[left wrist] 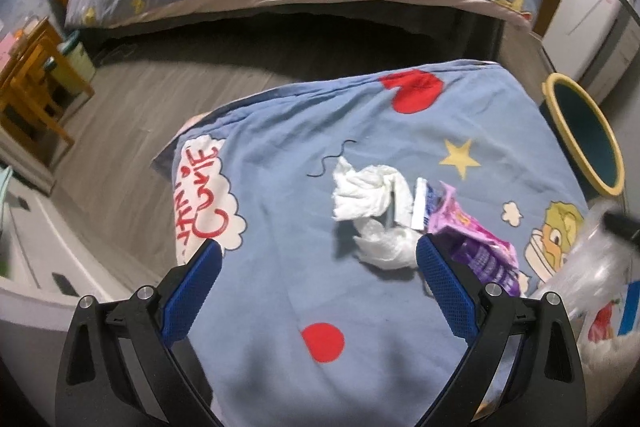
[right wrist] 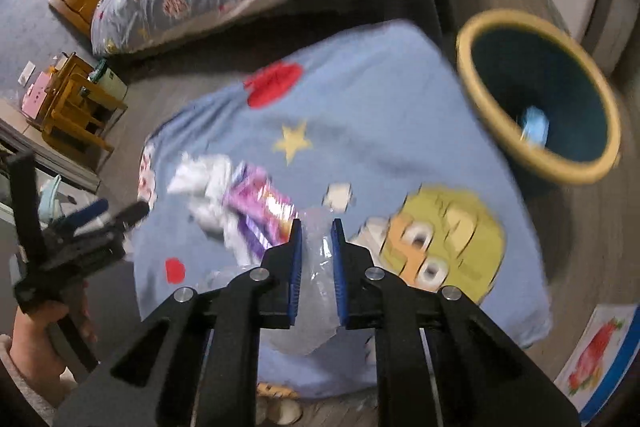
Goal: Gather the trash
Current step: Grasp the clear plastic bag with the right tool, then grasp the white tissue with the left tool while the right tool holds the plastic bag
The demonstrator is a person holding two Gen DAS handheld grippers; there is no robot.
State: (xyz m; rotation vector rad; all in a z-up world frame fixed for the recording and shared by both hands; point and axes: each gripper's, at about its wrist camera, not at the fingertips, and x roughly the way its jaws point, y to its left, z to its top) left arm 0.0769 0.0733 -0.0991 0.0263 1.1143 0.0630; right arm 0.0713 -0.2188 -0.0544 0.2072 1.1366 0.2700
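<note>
the right gripper point(right wrist: 316, 223) has its jaws drawn in on a clear plastic bag point(right wrist: 312, 307), the blue pads pressing the crinkled film from both sides; the bag bulges out below and between the jaws, over the blue cartoon quilt point(right wrist: 380, 115). the view is smeared by motion. up and to the right of these jaws stands the bin point(right wrist: 500, 147), yellow-rimmed with a dark inside, beside the quilt's edge, and a small light blue piece point(right wrist: 534, 125) lies at its bottom. to the left of the jaws, just past the left pad, lie a purple wrapper point(right wrist: 260, 203) and, touching it on the far side, crumpled white tissue point(right wrist: 200, 179).

the left gripper point(left wrist: 318, 253) has its jaws wide apart with nothing between them, hanging over the quilt point(left wrist: 280, 227). the tissue point(left wrist: 368, 195) lies just ahead of the right pad, and the purple wrapper point(left wrist: 472, 239) shows just beyond that pad's outer side, against the tissue. a thin dark squiggle point(left wrist: 328, 163) lies ahead of the jaws, at the tissue's far edge. far right of the jaws, the clear bag point(left wrist: 588, 267) appears blurred at the frame edge. in the right view a hand point(right wrist: 44, 327) holds the left gripper's frame at lower left.
</note>
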